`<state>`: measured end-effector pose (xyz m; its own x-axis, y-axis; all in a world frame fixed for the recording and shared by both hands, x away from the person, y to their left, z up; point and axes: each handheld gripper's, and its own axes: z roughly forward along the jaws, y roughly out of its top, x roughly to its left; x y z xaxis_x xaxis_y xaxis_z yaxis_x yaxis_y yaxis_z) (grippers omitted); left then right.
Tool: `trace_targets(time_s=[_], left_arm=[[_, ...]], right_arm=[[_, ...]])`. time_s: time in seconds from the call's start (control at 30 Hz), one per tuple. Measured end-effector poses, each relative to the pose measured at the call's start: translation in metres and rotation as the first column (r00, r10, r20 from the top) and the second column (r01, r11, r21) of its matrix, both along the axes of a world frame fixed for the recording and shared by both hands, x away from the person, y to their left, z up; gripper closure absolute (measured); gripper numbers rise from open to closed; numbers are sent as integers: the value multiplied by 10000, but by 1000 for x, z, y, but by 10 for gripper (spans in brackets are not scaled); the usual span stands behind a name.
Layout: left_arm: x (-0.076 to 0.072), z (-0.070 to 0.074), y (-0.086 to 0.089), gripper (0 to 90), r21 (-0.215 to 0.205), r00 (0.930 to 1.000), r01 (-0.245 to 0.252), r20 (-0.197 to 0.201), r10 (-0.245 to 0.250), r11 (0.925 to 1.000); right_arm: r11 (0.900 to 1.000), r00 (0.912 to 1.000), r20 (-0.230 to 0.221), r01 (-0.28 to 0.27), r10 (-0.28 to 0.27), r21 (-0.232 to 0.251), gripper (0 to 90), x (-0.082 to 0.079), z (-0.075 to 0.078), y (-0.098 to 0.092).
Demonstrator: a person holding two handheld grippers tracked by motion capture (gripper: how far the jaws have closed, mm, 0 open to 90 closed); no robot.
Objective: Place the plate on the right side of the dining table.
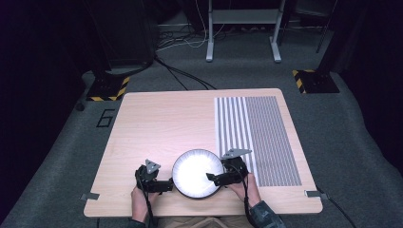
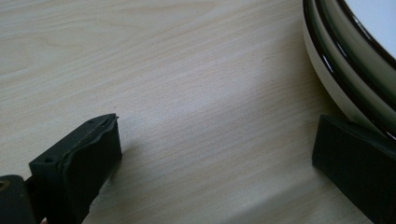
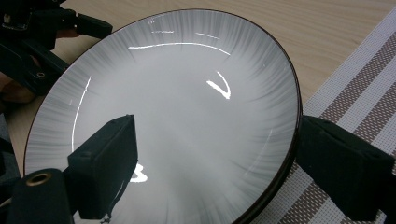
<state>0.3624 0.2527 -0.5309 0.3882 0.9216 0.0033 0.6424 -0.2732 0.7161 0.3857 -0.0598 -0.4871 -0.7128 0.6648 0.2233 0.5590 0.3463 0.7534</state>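
So, white plate [image 1: 195,172] with a dark rim sitting at the 6 o'clock edge of the bench [image 1: 161,123], touching the striped placemat [image 1: 259,137] off at its 3 o'clock. Left tongs [image 1: 167,185] at the plate's 9 o'clock, spread wide, one jaw right against the rim. Right tongs [image 1: 212,178] at 3 o'clock, also gaping, straddling the rim: one jaw over the plate, one outside. Nothing gripped.

Dim room, lit table — glare whitens the plate [image 1: 196,172]
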Motion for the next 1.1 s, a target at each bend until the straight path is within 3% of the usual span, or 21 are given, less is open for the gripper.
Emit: trace_targets(time_s=[1.1], left_arm=[[-1,0,0,19,-2,10000,17,52,-17,10000]], right_arm=[[9998,9998,96,173,-174,106,123,-1,-2,4]])
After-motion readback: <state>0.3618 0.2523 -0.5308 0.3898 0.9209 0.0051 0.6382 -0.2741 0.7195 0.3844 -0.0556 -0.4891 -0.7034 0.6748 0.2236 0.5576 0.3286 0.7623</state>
